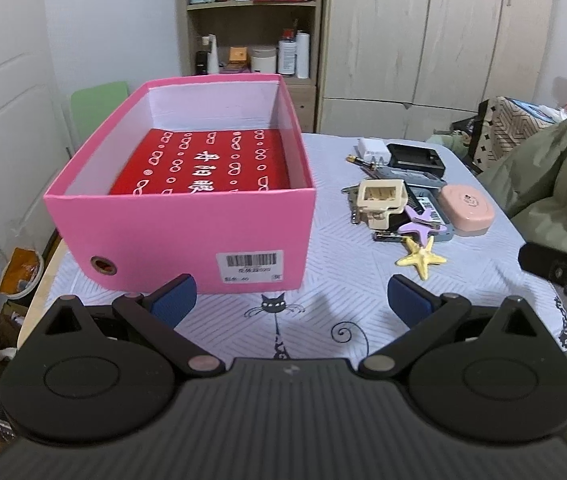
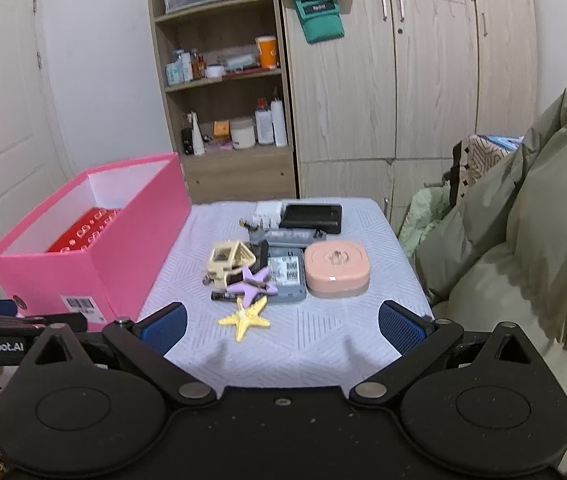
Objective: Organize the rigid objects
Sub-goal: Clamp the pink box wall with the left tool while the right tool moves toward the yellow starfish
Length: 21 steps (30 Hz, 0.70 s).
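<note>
1. The left gripper (image 1: 289,300) is spread wide and holds nothing; its blue pads hang over the near edge of the table, just in front of the pink box (image 1: 179,232).
2. The right gripper (image 2: 281,326) is also spread wide and empty, and it faces the pile of small objects.
3. Nearest to it lies the yellow starfish (image 2: 246,317), and just behind it the purple starfish (image 2: 252,282) rests on the pile.
4. The pile also has a beige plastic piece (image 2: 230,258), a pink oval case (image 2: 337,268) and a black case (image 2: 310,218) at the far end.
5. The pink box stands open on the left part of the table, with a red printed item (image 1: 203,164) flat on its bottom.
6. The table is covered with a pale cloth (image 1: 343,292) with a cat drawing.
7. Behind the table stand a wooden shelf (image 2: 223,80) with bottles and a light wardrobe (image 2: 423,80); an olive jacket (image 2: 523,220) lies at the right.
</note>
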### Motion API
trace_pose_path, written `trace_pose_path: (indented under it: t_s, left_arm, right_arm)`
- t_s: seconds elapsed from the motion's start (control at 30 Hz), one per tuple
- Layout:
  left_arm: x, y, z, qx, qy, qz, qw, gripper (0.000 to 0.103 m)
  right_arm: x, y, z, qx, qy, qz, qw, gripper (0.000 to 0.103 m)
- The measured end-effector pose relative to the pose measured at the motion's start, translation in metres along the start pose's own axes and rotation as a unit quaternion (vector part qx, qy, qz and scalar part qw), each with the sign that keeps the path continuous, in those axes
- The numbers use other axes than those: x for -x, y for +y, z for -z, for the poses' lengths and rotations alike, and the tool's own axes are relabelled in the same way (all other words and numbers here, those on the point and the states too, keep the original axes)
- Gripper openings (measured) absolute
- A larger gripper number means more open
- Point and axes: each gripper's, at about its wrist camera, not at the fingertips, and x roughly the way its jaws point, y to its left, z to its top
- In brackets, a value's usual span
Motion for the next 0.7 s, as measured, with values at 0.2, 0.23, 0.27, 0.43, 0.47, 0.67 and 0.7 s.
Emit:
trace_pose_path:
  t_s: [0.2, 0.23, 0.27, 0.43, 0.47, 0.67, 0.7]
  left_arm:
    - [-0.002, 0.008, -0.01, -0.022, 0.014, 0.025, 0.9993, 0.1]
    - [-0.002, 0.011, -0.012, -0.027, 0.02, 0.031, 0.999, 0.1]
    - [-0.002, 0.015, -0.013, -0.033, 0.025, 0.035, 0.9985, 0.1]
    - [-0.001, 0.032, -0.026, -0.079, 0.031, 0.004, 0.9964, 0.1]
    - [-0.001, 0.036, -0.03, -0.088, 0.03, -0.007, 0.9956, 0.1]
    - [-0.001, 0.069, -0.063, -0.095, 0.038, -0.007, 0.9948, 0.1]
    - [0.0, 0.074, -0.069, -0.094, 0.035, -0.006, 0.995, 0.1]
  right_arm:
    - [0.008, -0.014, -0.001, -0.013, -0.082, -0.061, 0.995, 0.103]
    - [0.006, -0.017, -0.003, -0.022, -0.082, -0.068, 0.994, 0.103]
    - [0.004, -0.02, -0.005, -0.029, -0.081, -0.072, 0.994, 0.103]
    - [-0.013, -0.023, -0.01, -0.017, -0.054, -0.07, 0.996, 0.103]
    - [-0.017, -0.022, -0.009, -0.015, -0.046, -0.07, 0.996, 0.103]
    - [-0.029, -0.012, -0.013, -0.009, -0.017, -0.092, 0.996, 0.097]
    - [-0.031, -0.01, -0.015, -0.008, -0.014, -0.096, 0.995, 0.096]
